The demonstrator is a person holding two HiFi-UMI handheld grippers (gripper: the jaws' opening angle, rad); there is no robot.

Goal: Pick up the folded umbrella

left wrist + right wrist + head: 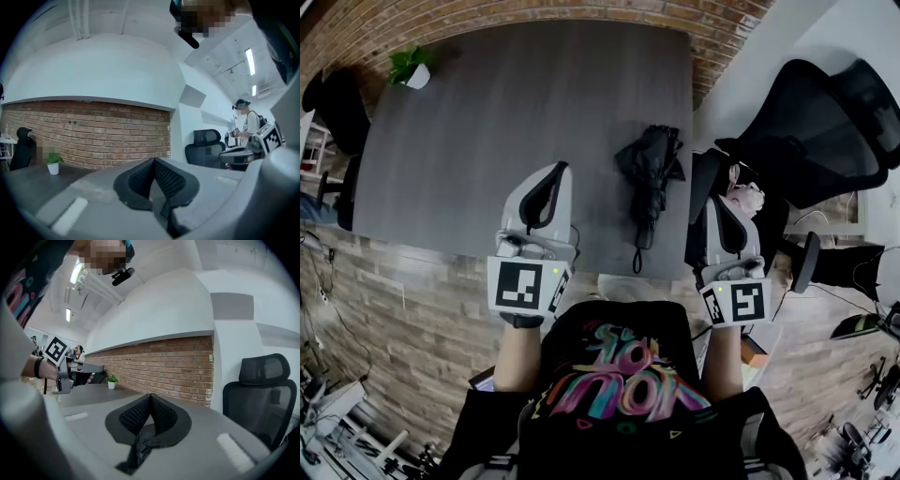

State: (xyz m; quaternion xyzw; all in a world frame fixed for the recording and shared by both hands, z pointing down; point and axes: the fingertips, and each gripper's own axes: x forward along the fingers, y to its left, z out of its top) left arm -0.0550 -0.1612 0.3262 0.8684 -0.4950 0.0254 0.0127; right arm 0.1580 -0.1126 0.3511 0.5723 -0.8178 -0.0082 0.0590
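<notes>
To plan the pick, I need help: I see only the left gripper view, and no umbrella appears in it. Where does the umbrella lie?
Observer: In the head view the folded umbrella lies on the table, near its right edge, to the right of your left gripper.
Operator: Which way does its handle point?
Observer: Toward the person, close to the near table edge.
Operator: Are the tongs of the right gripper open?
Observer: No; the right gripper view shows them shut, with nothing between them.
</notes>
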